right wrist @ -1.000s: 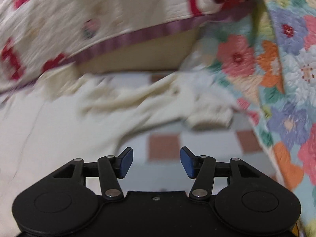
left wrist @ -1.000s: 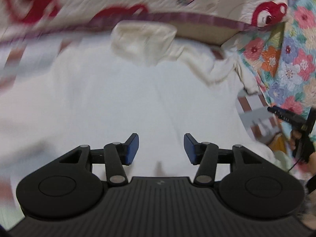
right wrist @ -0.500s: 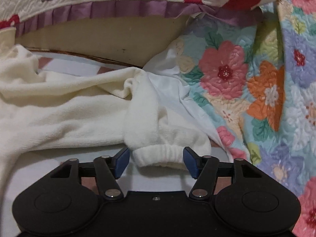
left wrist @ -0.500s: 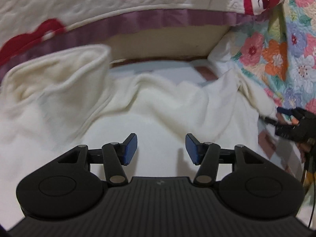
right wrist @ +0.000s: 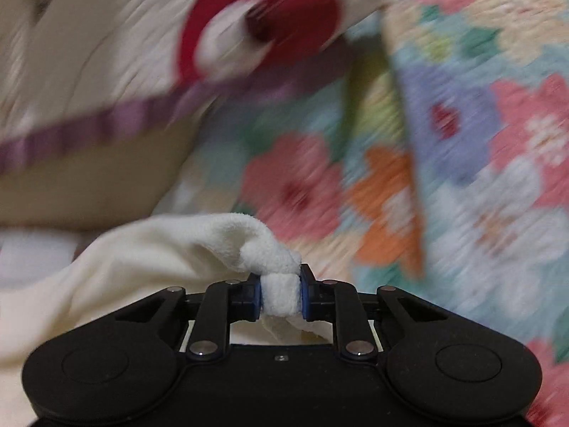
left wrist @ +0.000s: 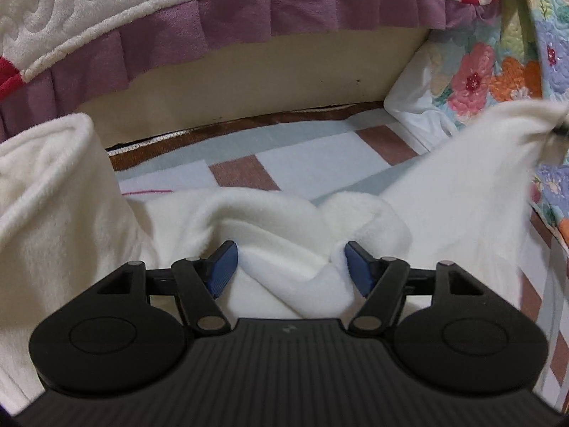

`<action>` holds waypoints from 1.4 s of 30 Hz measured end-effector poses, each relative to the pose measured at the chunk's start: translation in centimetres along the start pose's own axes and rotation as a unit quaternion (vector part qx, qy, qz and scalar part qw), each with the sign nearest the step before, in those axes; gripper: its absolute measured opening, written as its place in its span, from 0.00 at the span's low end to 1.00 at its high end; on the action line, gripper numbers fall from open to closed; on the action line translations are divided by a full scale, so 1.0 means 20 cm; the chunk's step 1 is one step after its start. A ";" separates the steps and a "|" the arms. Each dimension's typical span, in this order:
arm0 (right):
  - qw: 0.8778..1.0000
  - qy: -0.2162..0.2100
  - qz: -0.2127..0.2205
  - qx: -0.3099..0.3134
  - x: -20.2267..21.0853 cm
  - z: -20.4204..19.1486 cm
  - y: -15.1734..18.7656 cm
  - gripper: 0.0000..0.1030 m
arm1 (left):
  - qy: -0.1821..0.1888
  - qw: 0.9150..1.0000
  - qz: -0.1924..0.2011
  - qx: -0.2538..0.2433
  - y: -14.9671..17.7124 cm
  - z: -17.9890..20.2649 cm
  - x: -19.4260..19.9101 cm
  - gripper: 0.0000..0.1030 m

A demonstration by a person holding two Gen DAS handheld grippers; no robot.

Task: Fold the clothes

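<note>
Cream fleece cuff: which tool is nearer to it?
Right. The right tool is clamped on the cuff; its jaws are closing. The left tool, jaws opening, straddles a fold of the garment's body.

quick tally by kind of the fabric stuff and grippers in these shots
cream fleece garment: 1
quilted covers: 2, one white with purple frill, one floral
checked floor mat: 1
grippers: 2, the left gripper opening around a fleece fold, the right gripper closing on a bunched fleece end
total: 6
</note>
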State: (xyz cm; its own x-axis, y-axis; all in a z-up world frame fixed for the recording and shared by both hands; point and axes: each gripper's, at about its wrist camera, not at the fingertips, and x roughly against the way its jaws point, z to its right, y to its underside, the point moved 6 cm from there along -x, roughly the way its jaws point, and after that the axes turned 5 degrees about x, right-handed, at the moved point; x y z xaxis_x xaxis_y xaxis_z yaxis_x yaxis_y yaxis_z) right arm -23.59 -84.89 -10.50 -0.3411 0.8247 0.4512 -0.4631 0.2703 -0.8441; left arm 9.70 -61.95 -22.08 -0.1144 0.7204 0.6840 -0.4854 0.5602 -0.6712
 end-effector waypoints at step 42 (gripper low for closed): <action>0.940 -0.318 -0.004 0.122 -0.04 -1.60 -0.06 0.65 | -0.002 0.998 0.053 0.046 -0.11 -0.61 0.51 0.73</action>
State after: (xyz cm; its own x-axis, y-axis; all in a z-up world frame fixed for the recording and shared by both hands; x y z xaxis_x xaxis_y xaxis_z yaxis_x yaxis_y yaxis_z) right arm 3.38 -70.02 -19.07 -0.7209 0.3383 0.6048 -0.6155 0.0885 -0.7831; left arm 20.07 -50.81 -17.13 -0.1731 0.7718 0.6118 -0.5485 0.4404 -0.7108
